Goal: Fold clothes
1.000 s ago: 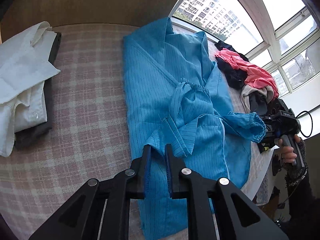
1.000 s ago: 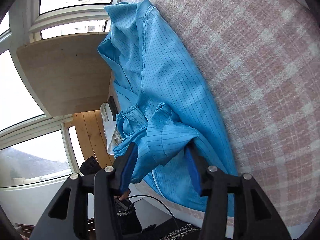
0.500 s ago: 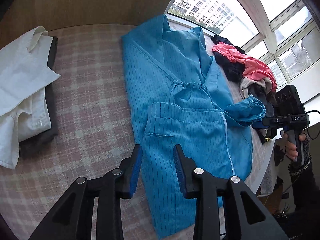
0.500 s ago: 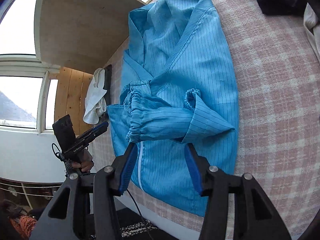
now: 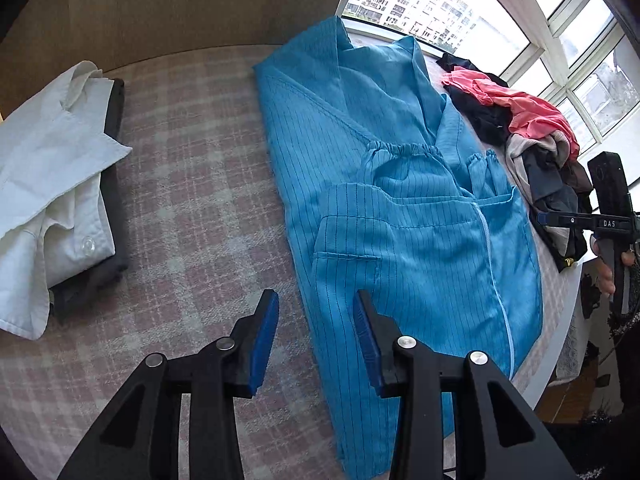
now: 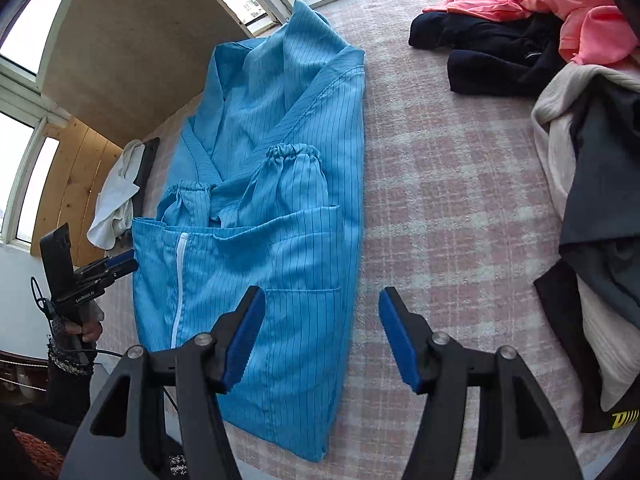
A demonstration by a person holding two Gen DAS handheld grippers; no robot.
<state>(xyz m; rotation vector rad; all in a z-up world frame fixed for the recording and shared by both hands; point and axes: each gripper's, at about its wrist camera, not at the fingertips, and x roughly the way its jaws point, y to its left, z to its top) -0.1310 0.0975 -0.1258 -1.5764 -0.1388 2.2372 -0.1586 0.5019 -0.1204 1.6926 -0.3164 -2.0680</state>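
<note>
Both tongs, left and right, are opening empty, having released the blue coat, its sleeves now folded in on the bed.

Pink-and-white checked surface, spread with clothes. Down the middle, blue pinstriped coat laid flat, both elastic-cuffed sleeves folded in across the chest, collar toward the window. To one side, white shirt folded on top of a dark folded garment, well apart from the coat. To the other side, loose heap: pink garment over black garments, with beige and grey pieces reaching the near edge
</note>
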